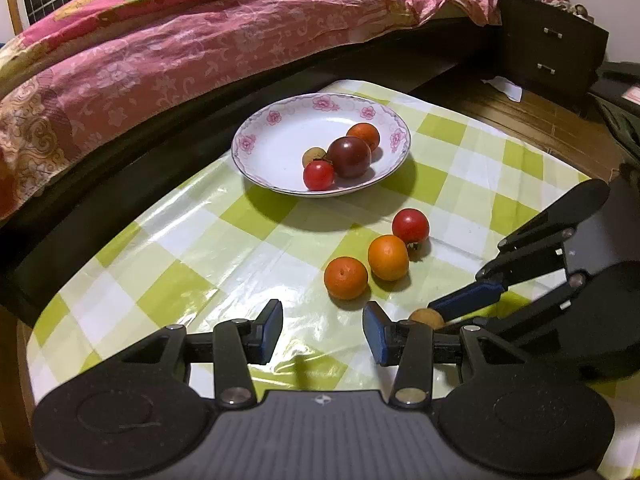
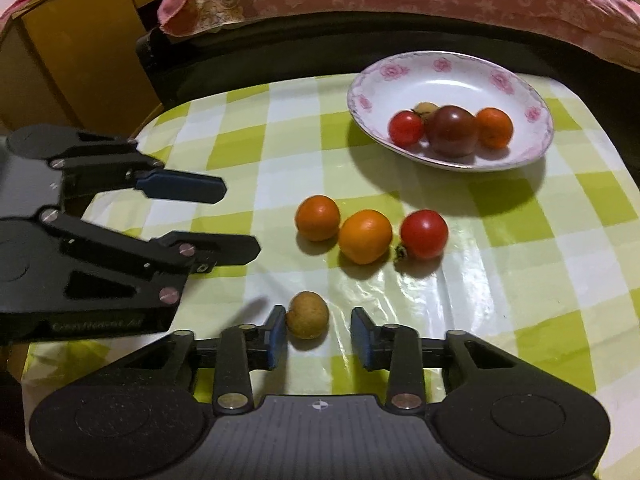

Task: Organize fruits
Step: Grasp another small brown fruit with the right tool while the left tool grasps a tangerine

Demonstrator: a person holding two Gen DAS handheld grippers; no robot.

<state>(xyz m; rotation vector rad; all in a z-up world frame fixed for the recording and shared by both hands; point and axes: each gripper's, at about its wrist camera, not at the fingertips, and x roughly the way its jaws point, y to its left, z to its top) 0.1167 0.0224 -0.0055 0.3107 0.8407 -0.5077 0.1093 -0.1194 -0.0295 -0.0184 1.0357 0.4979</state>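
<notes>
A white floral plate point(image 1: 276, 136) point(image 2: 448, 80) holds a dark tomato point(image 1: 350, 156), a red tomato point(image 1: 318, 175), an orange fruit point(image 1: 364, 134) and a small tan fruit point(image 1: 313, 155). On the checked cloth lie two orange fruits point(image 2: 317, 217) point(image 2: 365, 236) and a red tomato point(image 2: 424, 234). A small tan fruit point(image 2: 307, 315) point(image 1: 427, 317) lies between the open jaws of my right gripper point(image 2: 319, 334), touching its left pad. My left gripper point(image 1: 323, 330) is open and empty, near the front edge; it shows in the right wrist view point(image 2: 240, 220).
The green and white checked cloth point(image 1: 200, 248) covers a small table. A bed with a pink floral cover point(image 1: 200, 40) runs along the far side. A dark drawer cabinet point(image 1: 552, 48) stands at the back right, a yellow cabinet point(image 2: 72, 60) at the left.
</notes>
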